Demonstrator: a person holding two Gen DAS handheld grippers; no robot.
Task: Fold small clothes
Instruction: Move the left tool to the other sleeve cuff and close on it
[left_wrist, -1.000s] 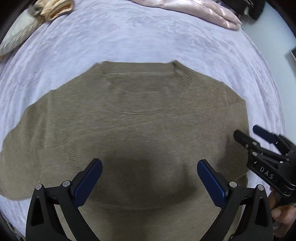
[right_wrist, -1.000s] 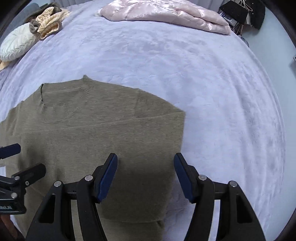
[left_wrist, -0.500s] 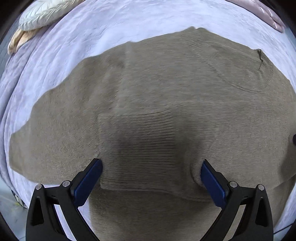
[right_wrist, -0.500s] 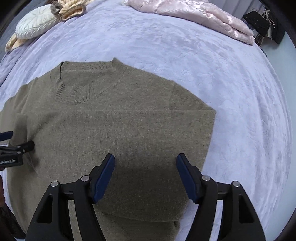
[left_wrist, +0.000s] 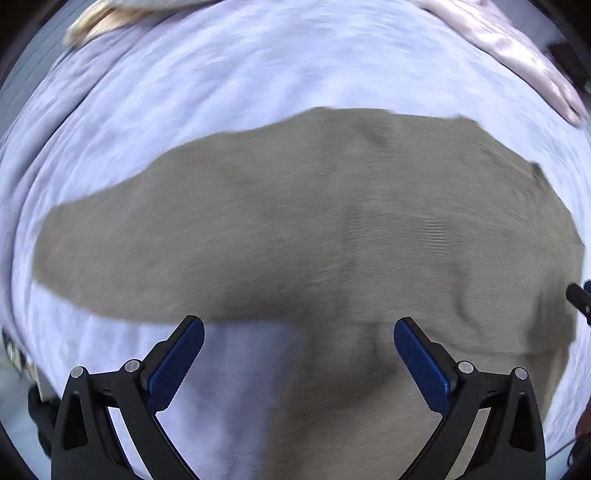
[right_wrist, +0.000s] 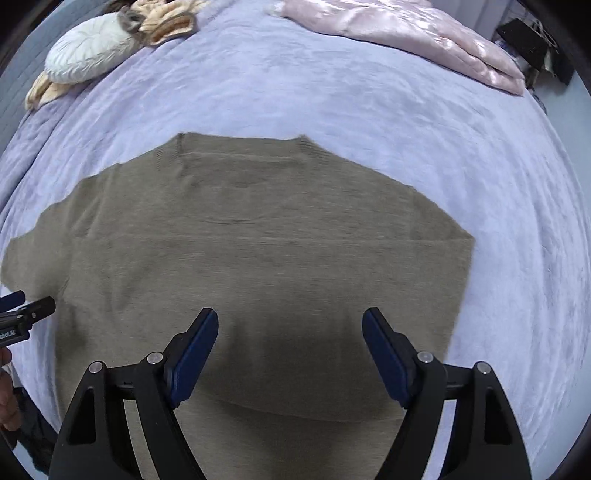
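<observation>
An olive-brown knit sweater (right_wrist: 258, 251) lies flat on the lilac bedspread (right_wrist: 369, 103), collar (right_wrist: 240, 147) toward the far side. Its right side is folded inward with a straight edge. In the left wrist view the sweater (left_wrist: 295, 229) looks blurred, and its left sleeve (left_wrist: 110, 251) stretches out leftward. My left gripper (left_wrist: 299, 350) hovers open over the sweater's lower left edge, where sleeve meets body, holding nothing. My right gripper (right_wrist: 290, 343) hangs open above the lower middle of the sweater, empty. The left gripper's tip (right_wrist: 33, 314) shows at the left edge of the right wrist view.
A pink satin quilt (right_wrist: 406, 33) lies at the far right of the bed. A white round cushion (right_wrist: 88, 55) and a tan cloth (right_wrist: 166, 18) sit at the far left. Dark objects (right_wrist: 532, 48) stand beyond the bed's right corner. A hand (right_wrist: 5, 402) shows at lower left.
The left gripper has swung left, off the sweater's body to the sleeve side, the view blurring. The right gripper shifted left toward the sweater's middle. Both stayed open.
</observation>
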